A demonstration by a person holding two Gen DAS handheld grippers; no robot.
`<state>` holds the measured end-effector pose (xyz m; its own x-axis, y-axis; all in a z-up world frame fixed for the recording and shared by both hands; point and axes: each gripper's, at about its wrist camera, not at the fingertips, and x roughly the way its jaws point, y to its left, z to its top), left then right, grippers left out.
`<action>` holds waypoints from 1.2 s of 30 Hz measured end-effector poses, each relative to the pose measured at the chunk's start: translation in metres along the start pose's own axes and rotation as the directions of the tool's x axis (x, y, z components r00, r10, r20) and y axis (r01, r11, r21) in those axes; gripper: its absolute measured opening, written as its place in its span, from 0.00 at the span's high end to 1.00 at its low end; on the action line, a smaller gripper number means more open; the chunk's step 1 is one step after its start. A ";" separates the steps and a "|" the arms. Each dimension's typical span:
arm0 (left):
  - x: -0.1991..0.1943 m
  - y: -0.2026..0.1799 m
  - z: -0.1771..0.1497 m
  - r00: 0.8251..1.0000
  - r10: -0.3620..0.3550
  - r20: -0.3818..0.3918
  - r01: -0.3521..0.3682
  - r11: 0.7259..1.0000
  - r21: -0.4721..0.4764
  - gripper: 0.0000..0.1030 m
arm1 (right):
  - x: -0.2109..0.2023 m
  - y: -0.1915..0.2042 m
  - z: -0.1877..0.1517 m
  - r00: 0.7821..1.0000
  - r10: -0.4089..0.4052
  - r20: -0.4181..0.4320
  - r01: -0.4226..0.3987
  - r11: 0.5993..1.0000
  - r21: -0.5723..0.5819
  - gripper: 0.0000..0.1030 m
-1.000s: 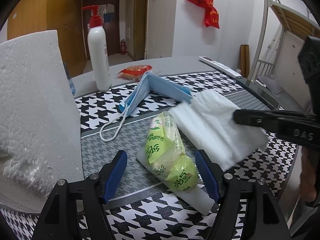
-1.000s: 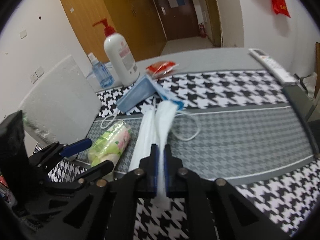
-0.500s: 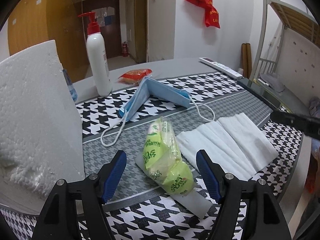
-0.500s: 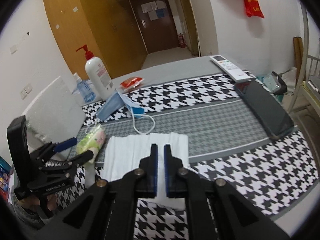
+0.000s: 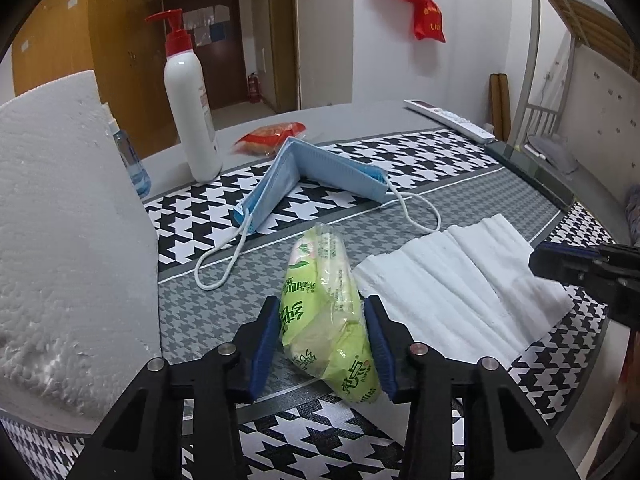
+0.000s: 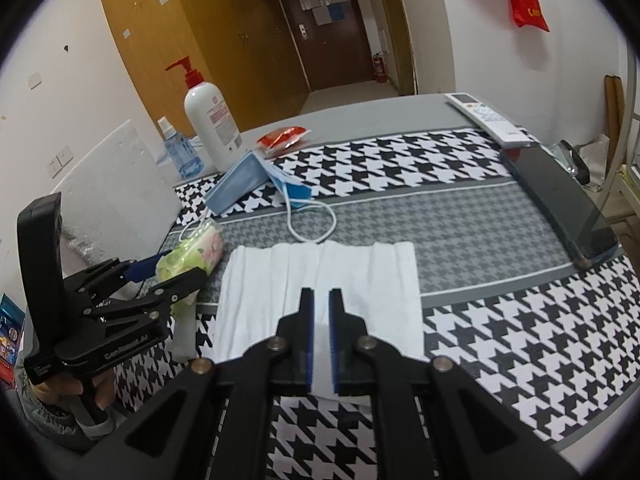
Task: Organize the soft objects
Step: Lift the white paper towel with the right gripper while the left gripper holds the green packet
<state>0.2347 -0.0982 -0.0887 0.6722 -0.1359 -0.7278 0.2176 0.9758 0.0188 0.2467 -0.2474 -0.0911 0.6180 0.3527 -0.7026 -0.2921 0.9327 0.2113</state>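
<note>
**Two tongs, two states: your left closes on the tissue pack, your right lets go of the cloth**

Two changes stand out against a second ago. Your left gripper (image 5: 323, 350), which stood wide around the green tissue pack (image 5: 328, 320), is closing now, its blue pads pressing both sides of the crinkled plastic wrapper. Your right gripper (image 6: 322, 320), which was pinched shut on the white cloth (image 6: 320, 280) and held it up in a fold, is opening; a narrow gap shows between its pads, and the cloth now lies spread flat beneath them, ribbed with soft lengthwise creases.

The pack is a plump, glossy pillow shape lying at the near left of the mat, touching the cloth's left edge. Beyond both, the blue pleated face mask (image 5: 308, 176) stands folded like a tent, its white ear loops trailing toward you.

Everything rests on a houndstooth mat (image 6: 460, 232), black-and-white bands with a finer grey band across the middle, laid over a grey table. At the far left stand a white pump bottle (image 5: 192, 120) with a red head, a small clear blue bottle (image 6: 182, 152) and a rough white foam slab (image 5: 68, 240). A red snack packet (image 5: 272, 142) lies behind the mask; a white remote (image 6: 488, 120) and a dark phone (image 6: 560, 200) sit at the right. Behind are wooden wardrobes, a dark door and a red hanging on the white wall.
</note>
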 end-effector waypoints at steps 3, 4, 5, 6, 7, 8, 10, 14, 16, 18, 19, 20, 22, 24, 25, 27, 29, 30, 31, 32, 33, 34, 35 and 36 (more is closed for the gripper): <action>0.001 0.001 0.000 1.000 -0.006 -0.003 0.006 1.000 -0.002 0.64 | -0.001 0.002 -0.001 1.000 0.014 0.007 -0.014 1.000 -0.002 0.55; 0.000 0.001 0.000 1.000 -0.006 0.002 0.006 1.000 -0.006 0.69 | -0.002 0.002 -0.001 1.000 0.018 0.013 -0.018 1.000 -0.002 0.51; 0.000 0.001 0.000 1.000 -0.008 0.006 0.008 1.000 -0.007 0.70 | -0.003 0.003 -0.001 1.000 0.020 0.019 -0.020 1.000 -0.004 0.44; 0.000 0.002 0.000 1.000 -0.013 0.009 0.013 1.000 -0.008 0.71 | -0.004 0.004 -0.001 1.000 0.016 0.025 -0.016 1.000 -0.008 0.40; -0.001 0.002 0.000 1.000 -0.021 0.012 0.021 1.000 -0.008 0.72 | -0.004 0.005 -0.001 1.000 0.011 0.025 -0.011 1.000 -0.013 0.39; -0.002 0.002 0.000 0.999 -0.030 0.016 0.031 0.999 -0.009 0.72 | -0.003 0.006 -0.001 1.000 0.005 0.019 -0.005 1.000 -0.018 0.37; -0.005 0.003 -0.001 0.999 -0.044 0.033 0.044 0.999 -0.013 0.72 | 0.002 0.009 -0.002 1.000 -0.023 -0.001 0.023 0.999 -0.033 0.37; -0.013 0.006 0.000 0.995 -0.074 0.071 0.076 0.997 -0.026 0.72 | 0.013 0.014 -0.005 0.998 -0.051 -0.043 0.049 0.997 -0.055 0.37; -0.017 0.007 -0.001 0.993 -0.086 0.084 0.088 0.996 -0.029 0.72 | 0.020 0.015 -0.005 0.995 -0.077 -0.065 0.073 0.995 -0.063 0.36; -0.019 0.008 -0.001 0.991 -0.094 0.093 0.098 0.995 -0.035 0.72 | 0.024 0.016 -0.006 0.993 -0.094 -0.073 0.090 0.994 -0.068 0.36; -0.020 0.009 -0.002 0.991 -0.095 0.094 0.099 0.994 -0.038 0.72 | 0.025 0.016 -0.006 0.992 -0.100 -0.075 0.095 0.993 -0.070 0.36; -0.020 0.009 -0.002 0.991 -0.093 0.096 0.097 0.995 -0.039 0.72 | 0.026 0.017 -0.006 0.991 -0.106 -0.078 0.101 0.992 -0.072 0.36; -0.021 0.008 -0.004 0.991 -0.090 0.100 0.094 0.995 -0.038 0.72 | 0.030 0.018 -0.007 0.987 -0.127 -0.095 0.120 0.989 -0.081 0.36; -0.022 0.009 -0.005 0.990 -0.100 0.103 0.105 0.994 -0.042 0.72 | 0.034 0.018 -0.008 0.983 -0.147 -0.110 0.138 0.987 -0.084 0.36; -0.022 0.010 -0.005 0.990 -0.100 0.104 0.105 0.993 -0.046 0.72 | 0.035 0.019 -0.007 0.982 -0.158 -0.105 0.148 0.985 -0.091 0.36; -0.022 0.012 -0.006 0.990 -0.099 0.104 0.105 0.993 -0.056 0.72 | 0.038 0.022 -0.006 0.978 -0.179 -0.112 0.167 0.980 -0.108 0.35; -0.023 0.013 -0.006 0.989 -0.105 0.106 0.112 0.992 -0.062 0.72 | 0.041 0.027 -0.006 0.972 -0.205 -0.115 0.189 0.973 -0.134 0.32; -0.023 0.014 -0.006 0.989 -0.105 0.108 0.112 0.992 -0.064 0.72 | 0.043 0.030 -0.007 0.968 -0.221 -0.117 0.202 0.967 -0.155 0.30; -0.024 0.014 -0.007 0.988 -0.106 0.110 0.113 0.992 -0.063 0.72 | 0.044 0.034 -0.008 0.964 -0.239 -0.115 0.217 0.960 -0.174 0.29; -0.024 0.014 -0.007 0.988 -0.108 0.112 0.115 0.991 -0.063 0.72 | 0.045 0.036 -0.009 0.963 -0.245 -0.109 0.223 0.958 -0.180 0.28; -0.024 0.014 -0.007 0.988 -0.107 0.113 0.114 0.991 -0.063 0.72 | 0.045 0.035 -0.008 0.964 -0.241 -0.111 0.220 0.960 -0.171 0.28; -0.025 0.013 -0.007 0.988 -0.104 0.115 0.112 0.992 -0.062 0.72 | 0.045 0.034 -0.008 0.964 -0.240 -0.112 0.220 0.962 -0.164 0.28; -0.026 0.013 -0.007 0.988 -0.103 0.118 0.111 0.992 -0.061 0.72 | 0.046 0.033 -0.008 0.964 -0.244 -0.110 0.224 0.960 -0.165 0.28; -0.026 0.013 -0.007 0.987 -0.105 0.119 0.113 0.992 -0.062 0.72 | 0.046 0.034 -0.008 0.963 -0.246 -0.108 0.227 0.960 -0.166 0.28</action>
<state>0.2148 -0.0808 -0.0746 0.7253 -0.2571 -0.6386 0.2481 0.9629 -0.1058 0.2596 -0.1997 -0.1218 0.5882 0.1017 -0.8023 -0.2614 0.9627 -0.0696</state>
